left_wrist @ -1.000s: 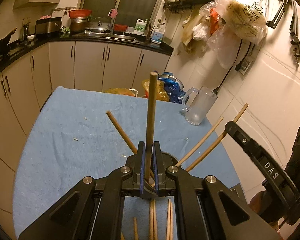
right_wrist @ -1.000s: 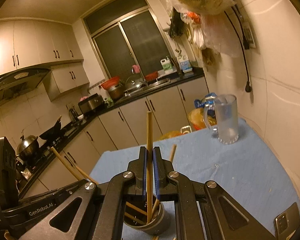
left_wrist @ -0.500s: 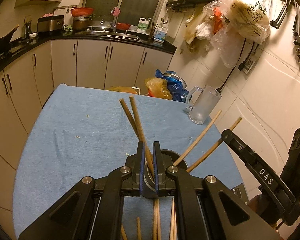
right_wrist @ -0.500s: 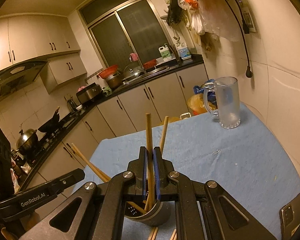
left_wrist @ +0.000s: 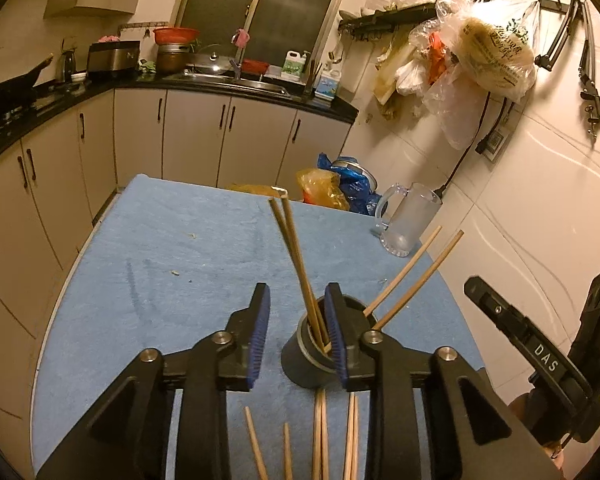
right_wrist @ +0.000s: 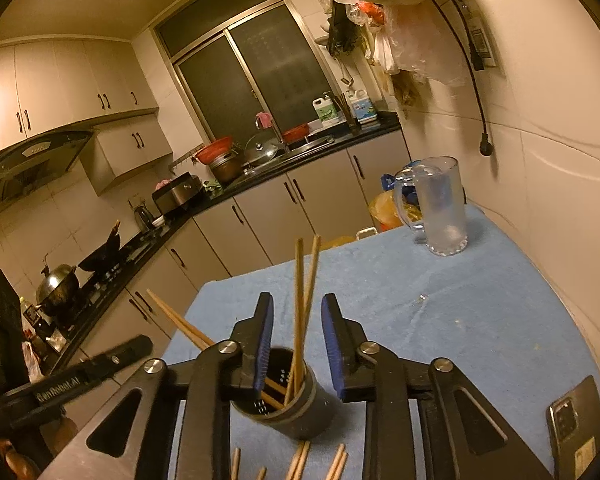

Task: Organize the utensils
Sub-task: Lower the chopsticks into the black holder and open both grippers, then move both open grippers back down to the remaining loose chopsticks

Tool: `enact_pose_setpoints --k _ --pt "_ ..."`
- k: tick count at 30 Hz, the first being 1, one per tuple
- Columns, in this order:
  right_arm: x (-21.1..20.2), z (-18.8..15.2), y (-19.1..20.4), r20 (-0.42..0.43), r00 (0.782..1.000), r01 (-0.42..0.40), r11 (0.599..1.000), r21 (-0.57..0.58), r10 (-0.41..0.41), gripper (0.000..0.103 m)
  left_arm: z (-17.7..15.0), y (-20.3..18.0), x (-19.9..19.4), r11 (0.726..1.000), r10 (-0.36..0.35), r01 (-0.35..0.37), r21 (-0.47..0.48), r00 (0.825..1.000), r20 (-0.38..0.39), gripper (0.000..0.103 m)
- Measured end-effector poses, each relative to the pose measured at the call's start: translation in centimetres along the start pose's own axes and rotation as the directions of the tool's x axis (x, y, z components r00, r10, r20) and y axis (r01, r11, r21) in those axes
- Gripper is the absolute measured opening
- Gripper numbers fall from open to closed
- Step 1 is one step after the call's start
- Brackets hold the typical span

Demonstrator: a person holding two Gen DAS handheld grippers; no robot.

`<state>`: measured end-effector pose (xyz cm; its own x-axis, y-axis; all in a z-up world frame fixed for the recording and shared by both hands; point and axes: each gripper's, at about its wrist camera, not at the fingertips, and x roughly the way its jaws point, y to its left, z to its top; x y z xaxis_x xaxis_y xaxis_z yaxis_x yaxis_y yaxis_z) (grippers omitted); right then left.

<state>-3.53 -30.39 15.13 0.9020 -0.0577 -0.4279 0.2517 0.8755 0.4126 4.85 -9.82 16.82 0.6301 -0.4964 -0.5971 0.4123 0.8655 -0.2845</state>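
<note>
Fingers of both grippers spread wide, holding nothing, over the holder of chopsticks.

Left gripper [left_wrist: 295,334] and right gripper [right_wrist: 295,346] both hover open around the dark holder [left_wrist: 306,364], likely just after dropping sticks in. Four chopsticks [left_wrist: 295,248] stand in it: two lean toward 12 o'clock, two toward 2 o'clock. At least six loose chopsticks [left_wrist: 320,432] lie on the blue cloth [left_wrist: 159,264] at 6 o'clock, waiting. One glass mug [left_wrist: 408,220] sits at 1 o'clock.
</note>
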Motion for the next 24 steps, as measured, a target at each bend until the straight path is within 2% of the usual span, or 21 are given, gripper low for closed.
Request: enact_pose_setpoints --k 4,9,16,24 --pt "-1.1 -1.6 -0.1 -0.020 1.000 0.018 1.000 -0.020 -0.018 0.033 -1.7 0.4 -0.7 1.000 0.011 -0.011 -0.004 1.000 -0.008 0.030" --pt "-2.2 -4.6 0.4 -0.054 0.997 0.059 0.995 -0.076 -0.063 0.054 -5.0 0.6 -1.1 0.999 0.037 -0.037 0.008 0.999 -0.040 0.035" --pt "-3.8 -8.6 0.7 -0.091 0.989 0.106 0.984 -0.146 -0.120 0.058 -10.0 1.6 -0.6 0.999 0.049 -0.050 -0.006 0.991 -0.127 0.035" --pt "-3.4 -11.5 -0.6 -0.154 0.972 0.157 0.976 -0.151 -0.180 0.058 -13.9 2.5 0.7 0.997 0.066 -0.073 -0.026 0.975 -0.214 0.035"
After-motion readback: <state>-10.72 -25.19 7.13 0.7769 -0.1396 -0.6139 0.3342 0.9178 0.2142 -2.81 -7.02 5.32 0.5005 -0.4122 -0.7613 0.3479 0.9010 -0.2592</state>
